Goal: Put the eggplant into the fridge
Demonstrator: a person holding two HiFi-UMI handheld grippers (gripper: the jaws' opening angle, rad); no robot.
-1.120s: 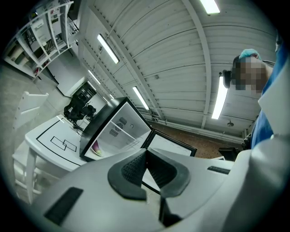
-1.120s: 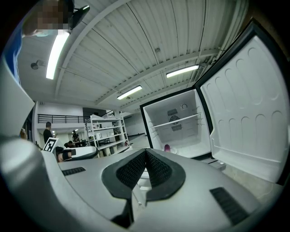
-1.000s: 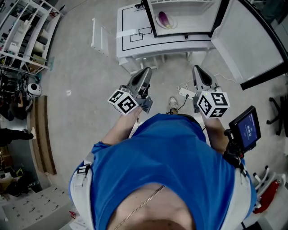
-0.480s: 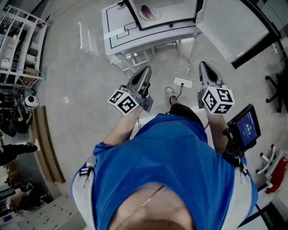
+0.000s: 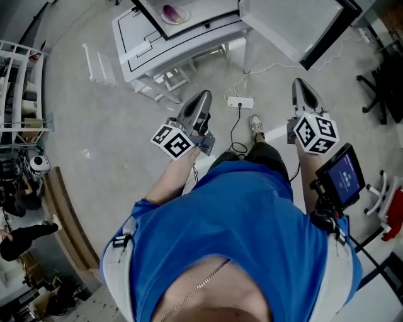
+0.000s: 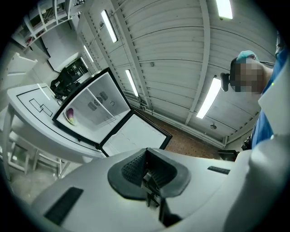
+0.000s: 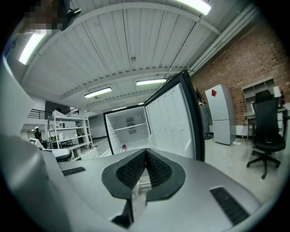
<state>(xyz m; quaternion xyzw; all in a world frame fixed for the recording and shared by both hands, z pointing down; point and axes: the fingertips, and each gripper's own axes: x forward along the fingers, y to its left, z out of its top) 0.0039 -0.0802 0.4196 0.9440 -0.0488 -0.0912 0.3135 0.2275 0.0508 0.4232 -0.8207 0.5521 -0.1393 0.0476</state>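
Observation:
The purple eggplant (image 5: 170, 11) lies on a white plate (image 5: 178, 16) inside the open fridge (image 5: 208, 14), at the head view's top edge. The fridge door (image 5: 296, 25) stands swung wide to the right. Both grippers are held well back from the fridge, over bare floor. My left gripper (image 5: 203, 97) is shut with nothing in it. My right gripper (image 5: 301, 85) is shut and empty too. The left gripper view shows the left gripper (image 6: 146, 157) and, far off, the eggplant (image 6: 70, 113). In the right gripper view the right gripper (image 7: 146, 156) points toward the fridge (image 7: 129, 129) with the eggplant (image 7: 123, 147) small inside.
A power strip (image 5: 240, 102) and its cable lie on the floor between the grippers. The white table (image 5: 135, 38) adjoins the fridge. Shelving (image 5: 22, 82) stands at left. An office chair (image 7: 267, 131) and another white fridge (image 7: 221, 113) are at right.
The fridge and table have slid toward the head view's top left and look farther off. Both grippers have swung away with the person, still shut and empty.

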